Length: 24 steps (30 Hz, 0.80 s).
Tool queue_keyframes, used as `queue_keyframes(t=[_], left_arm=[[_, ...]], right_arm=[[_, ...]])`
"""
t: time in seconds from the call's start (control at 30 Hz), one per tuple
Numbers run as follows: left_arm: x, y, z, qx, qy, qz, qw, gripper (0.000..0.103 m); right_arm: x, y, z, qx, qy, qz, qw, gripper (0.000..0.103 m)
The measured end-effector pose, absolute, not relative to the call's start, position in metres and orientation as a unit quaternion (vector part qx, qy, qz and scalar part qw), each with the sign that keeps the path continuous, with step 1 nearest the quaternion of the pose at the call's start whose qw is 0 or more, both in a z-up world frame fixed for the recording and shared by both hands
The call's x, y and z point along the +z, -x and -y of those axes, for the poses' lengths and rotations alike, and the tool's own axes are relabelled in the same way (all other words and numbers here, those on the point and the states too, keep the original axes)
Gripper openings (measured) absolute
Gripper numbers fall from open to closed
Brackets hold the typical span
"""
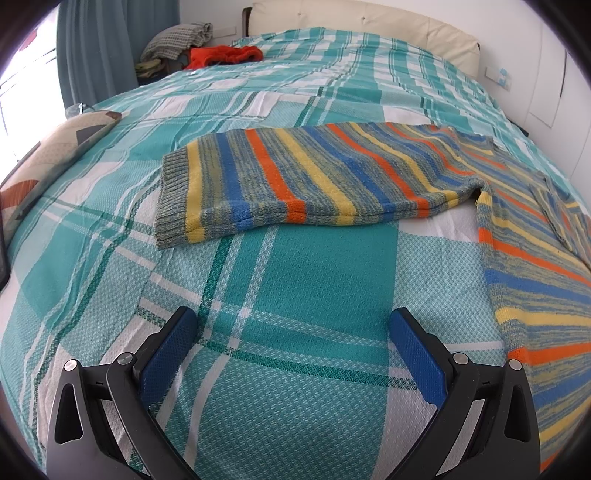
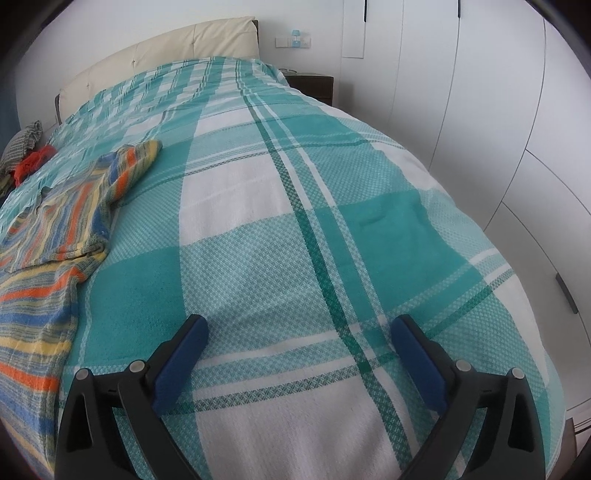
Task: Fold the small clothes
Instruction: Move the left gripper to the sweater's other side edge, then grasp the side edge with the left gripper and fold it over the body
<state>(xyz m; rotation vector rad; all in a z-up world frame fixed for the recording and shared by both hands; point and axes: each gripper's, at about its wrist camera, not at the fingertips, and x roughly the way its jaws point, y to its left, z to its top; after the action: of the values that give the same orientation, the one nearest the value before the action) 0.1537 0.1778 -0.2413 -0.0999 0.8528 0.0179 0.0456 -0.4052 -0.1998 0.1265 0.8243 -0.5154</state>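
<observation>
The left gripper (image 1: 291, 321) hangs over the bedspread (image 1: 317, 266) with its blue-padded fingers (image 1: 168, 354) spread wide apart and nothing between them. Ahead of it lies the striped sweater (image 1: 369, 177), spread flat on the bed: one sleeve (image 1: 266, 181) stretches across straight in front of the gripper, its ribbed grey cuff (image 1: 171, 195) ahead and to the left, while the body runs down the gripper's right side (orange, yellow and blue bands on a mottled ground). Fingers and sweater are apart.

The right gripper (image 2: 299, 325) is likewise held wide, gripping nothing, above bare checked cover. From it the sweater (image 2: 48, 240) lies off to the left, the other sleeve (image 2: 133, 162) reaching ahead and left, away from the fingers.

Farther ahead of the left gripper, near the bed's far corner, sits a red garment (image 1: 223, 55) beside a pile of checked cloth (image 1: 177, 40). A patterned cushion (image 1: 48, 162) rests at its left. The cream headboard (image 1: 369, 26) stands beyond, and white wardrobe doors (image 2: 498, 129) rise to the right of the right gripper.
</observation>
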Motion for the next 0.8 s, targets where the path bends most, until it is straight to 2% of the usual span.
queue_keyframes(t=[0.1,0.23,0.3,0.43,0.5,0.53,0.6,0.63,0.67,0.8], left_arm=[[-0.234,-0.157,-0.187,-0.016,0.071,-0.435,0.898,0.102],[-0.214,-0.160,-0.249,-0.077,0.276,-0.402,0.869,0.101],[-0.213,-0.176,-0.276,-0.070,0.336,-0.400,0.850,0.101],[-0.220,-0.227,-0.285,-0.072,0.324,-0.446,0.831,0.100],[-0.224,-0.244,-0.286,-0.041,0.300,-0.457,0.836,0.094],[-0.225,-0.247,-0.289,-0.025,0.302,-0.455,0.837,0.084],[-0.226,-0.248,-0.298,0.000,0.323,-0.448,0.834,0.054],[-0.228,-0.249,-0.301,-0.003,0.335,-0.449,0.828,0.010],[-0.231,-0.252,-0.304,-0.018,0.350,-0.454,0.819,0.004],[-0.196,-0.254,-0.287,-0.033,0.298,-0.435,0.849,0.004]], right_arm=[[-0.200,-0.046,0.405,-0.246,-0.064,-0.395,0.883,0.099],[-0.201,-0.046,0.405,-0.248,-0.061,-0.395,0.882,0.100],[-0.201,-0.046,0.405,-0.246,-0.062,-0.395,0.883,0.100],[-0.201,-0.045,0.406,-0.239,-0.072,-0.391,0.886,0.101],[-0.201,-0.045,0.405,-0.238,-0.072,-0.391,0.886,0.101],[-0.201,-0.045,0.405,-0.239,-0.072,-0.391,0.886,0.101],[-0.201,-0.045,0.404,-0.240,-0.070,-0.391,0.886,0.101],[-0.201,-0.045,0.404,-0.240,-0.070,-0.391,0.886,0.101],[-0.201,-0.045,0.405,-0.239,-0.071,-0.391,0.886,0.101],[-0.201,-0.046,0.405,-0.237,-0.074,-0.389,0.887,0.101]])
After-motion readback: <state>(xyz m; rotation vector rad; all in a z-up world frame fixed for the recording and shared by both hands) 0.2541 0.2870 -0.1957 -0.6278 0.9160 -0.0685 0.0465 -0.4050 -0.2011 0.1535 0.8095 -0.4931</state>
